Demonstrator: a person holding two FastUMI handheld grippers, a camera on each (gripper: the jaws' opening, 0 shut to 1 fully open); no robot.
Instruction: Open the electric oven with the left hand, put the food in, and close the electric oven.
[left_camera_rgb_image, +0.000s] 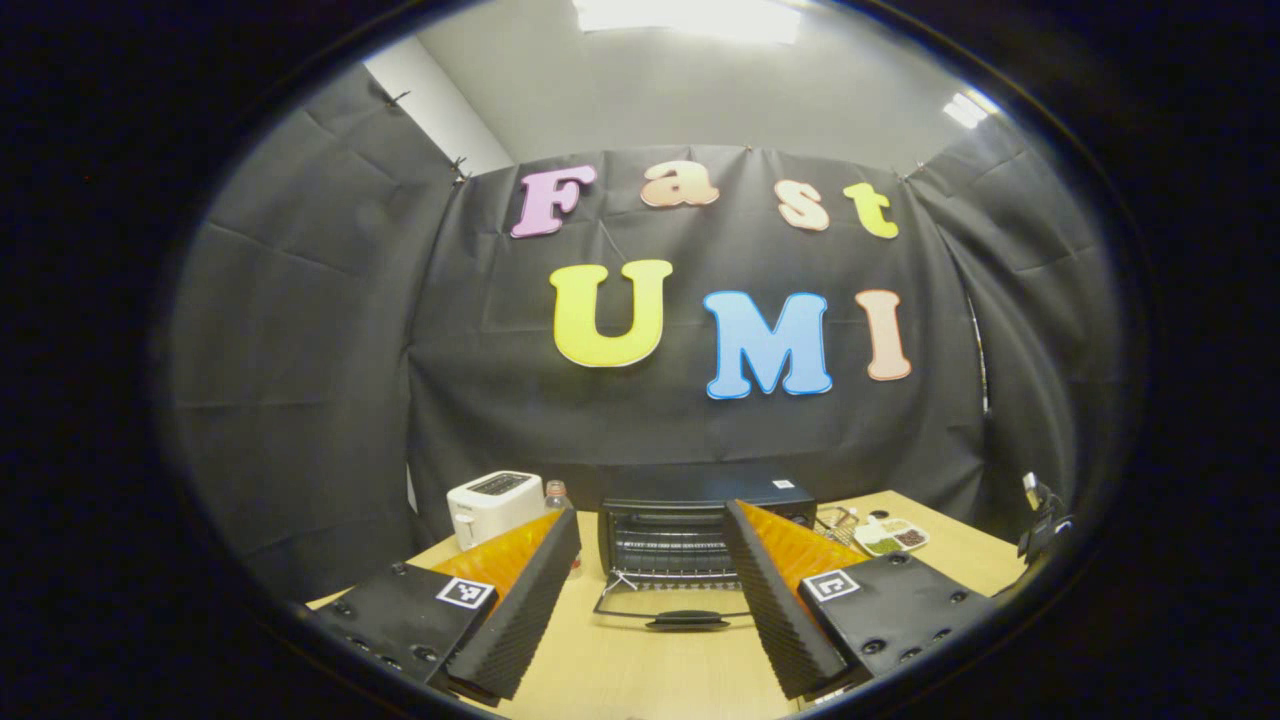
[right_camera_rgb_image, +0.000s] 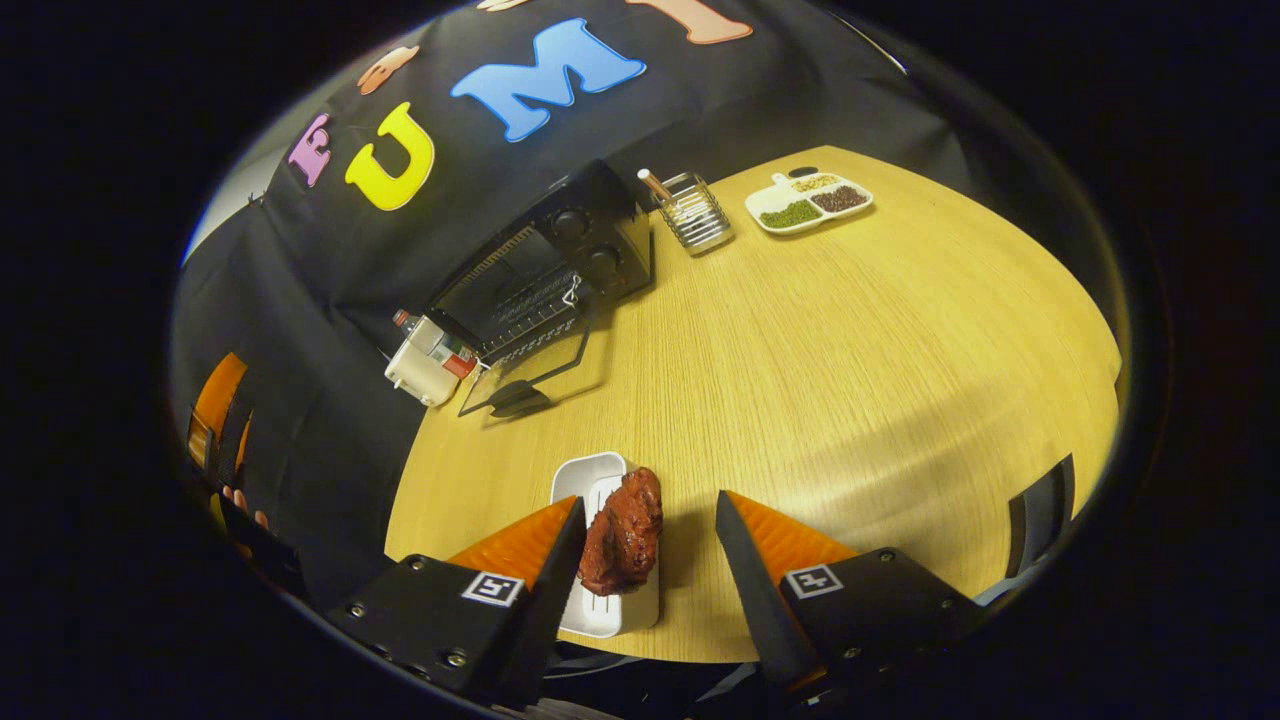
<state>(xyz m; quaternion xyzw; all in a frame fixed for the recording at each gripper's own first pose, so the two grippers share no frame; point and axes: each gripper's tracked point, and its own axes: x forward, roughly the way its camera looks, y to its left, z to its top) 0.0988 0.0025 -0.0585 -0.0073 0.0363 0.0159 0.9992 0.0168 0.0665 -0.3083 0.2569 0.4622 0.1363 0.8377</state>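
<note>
Oven (right_camera_rgb_image: 545, 275) open, meat (right_camera_rgb_image: 622, 533) on white tray (right_camera_rgb_image: 592, 478), perhaps overhanging

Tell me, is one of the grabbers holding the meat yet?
No, nothing is held. The right gripper is open around the meat on its white tray. The left gripper is open too, facing the open oven.

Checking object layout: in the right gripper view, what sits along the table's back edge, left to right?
Toaster → oven, door open → utensil rack → divided dish.
</note>
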